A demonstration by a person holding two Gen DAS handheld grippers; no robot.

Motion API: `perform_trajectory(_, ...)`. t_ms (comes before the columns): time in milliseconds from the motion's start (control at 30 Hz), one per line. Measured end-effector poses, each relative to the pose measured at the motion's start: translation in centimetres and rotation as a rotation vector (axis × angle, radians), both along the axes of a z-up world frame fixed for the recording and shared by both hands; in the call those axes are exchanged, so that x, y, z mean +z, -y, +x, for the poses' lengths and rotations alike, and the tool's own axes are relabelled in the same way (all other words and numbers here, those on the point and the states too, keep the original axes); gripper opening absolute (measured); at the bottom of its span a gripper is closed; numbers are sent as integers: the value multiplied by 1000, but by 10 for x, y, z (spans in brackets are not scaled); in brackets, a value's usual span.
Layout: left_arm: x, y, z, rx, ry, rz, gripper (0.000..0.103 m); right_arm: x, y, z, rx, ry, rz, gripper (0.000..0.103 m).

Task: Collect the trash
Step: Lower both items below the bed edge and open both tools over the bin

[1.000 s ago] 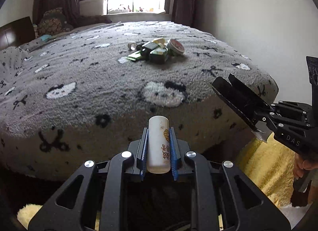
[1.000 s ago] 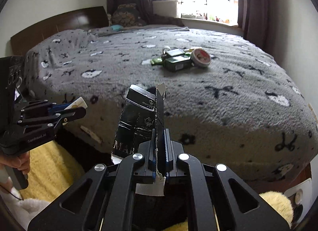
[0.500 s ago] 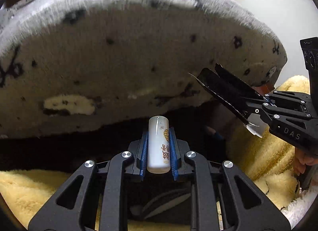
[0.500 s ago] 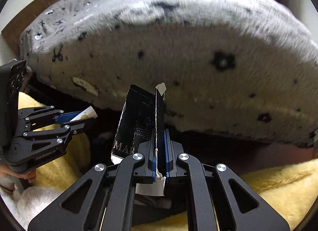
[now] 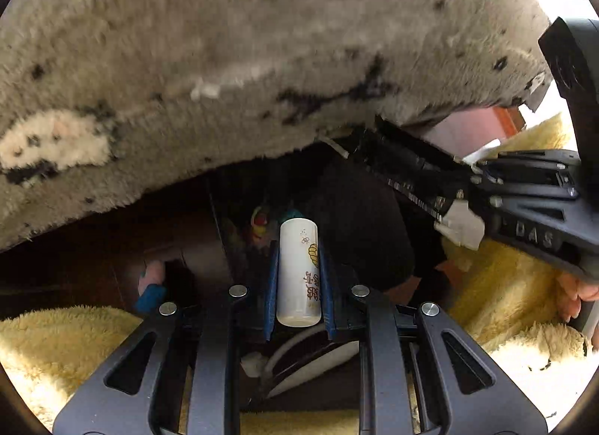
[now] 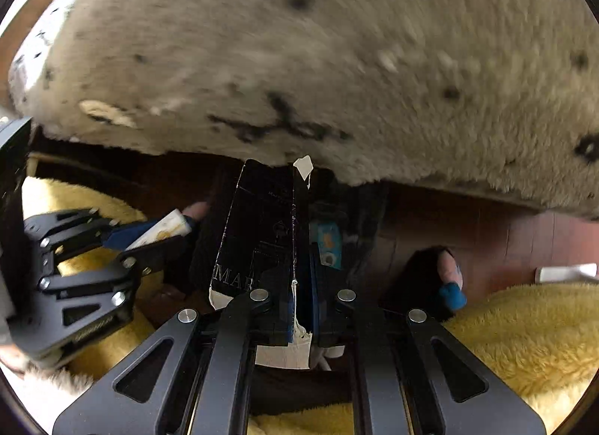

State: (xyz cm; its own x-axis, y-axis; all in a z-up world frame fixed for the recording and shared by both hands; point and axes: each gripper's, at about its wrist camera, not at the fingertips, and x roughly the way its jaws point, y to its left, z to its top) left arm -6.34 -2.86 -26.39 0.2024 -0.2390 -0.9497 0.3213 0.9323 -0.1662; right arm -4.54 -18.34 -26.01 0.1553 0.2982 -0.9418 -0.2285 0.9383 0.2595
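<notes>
Bed (image 5: 232, 41) fills the upper half of both views, seen from low at its foot; grey fleece blanket (image 6: 337, 60) hangs over the edge, dark gap beneath. Yellow fluffy rug (image 5: 56, 341) on the floor either side. Dark wood floor (image 6: 505, 240) between rug and bed.

Below the blanket edge, a dark opening straight ahead of both tools: looks like a bin (image 5: 355, 232) with dark liner, a few coloured scraps inside. Exact rim hard to make out in shadow.

Left hand-held gripper (image 5: 297, 270): clamped on a white tube (image 5: 299, 266), printed, held lengthwise between the blue pads, tip pointing into the dark opening.

Right hand-held gripper (image 6: 301, 285): clamped on a flattened black carton (image 6: 258, 232), torn white edges, standing up from the jaws. Carton top sits just below the blanket edge, over the dark opening.

Each tool shows in the other's view, side by side, both angled steeply down. A person's toes (image 6: 449, 274) show on the floor near the rug.

Step in hand, as judged: drop-off. Both pieces of trash are carried to the bin, neither released yet.

Next move calls for: getting both tips clearly over the opening, then opening the jaws. The carton is wide and light; it may catch on the blanket or rim, so it wants clearance first. The tube should fall clean.
</notes>
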Motion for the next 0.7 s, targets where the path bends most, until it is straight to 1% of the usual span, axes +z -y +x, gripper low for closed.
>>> perform_trajectory(133, -6, -1, 1, 8, -1, 3, 18, 2, -10, 1, 11, 16, 12, 8)
perform_trajectory(367, -6, -2, -1, 13, 7, 3, 19, 6, -14, 0, 3, 24, 32, 10)
perform_trajectory(433, -7, -4, 0, 24, 9, 17, 29, 6, -12, 4, -7, 20, 36, 11)
perform_trajectory(533, -4, -9, 2, 39, 16, 18, 40, 7, -5, 10, -35, 19, 32, 12)
perform_trajectory(567, -4, -11, 3, 41, 18, 14, 42, 7, -1, 11, -42, 18, 32, 16)
perform_trajectory(600, -3, -12, 4, 41, 21, 12, 47, 7, 2, 12, -46, 20, 33, 22)
perform_trajectory(633, -3, -13, 4, 42, 23, 12, 49, 6, 4, 13, -48, 24, 31, 37)
perform_trajectory(667, -2, -13, 4, 43, 25, 13, 50, 7, 6, 12, -51, 31, 29, 46)
perform_trajectory(700, -1, -13, 5, 45, 26, 14, 51, 8, 7, 12, -53, 37, 27, 47)
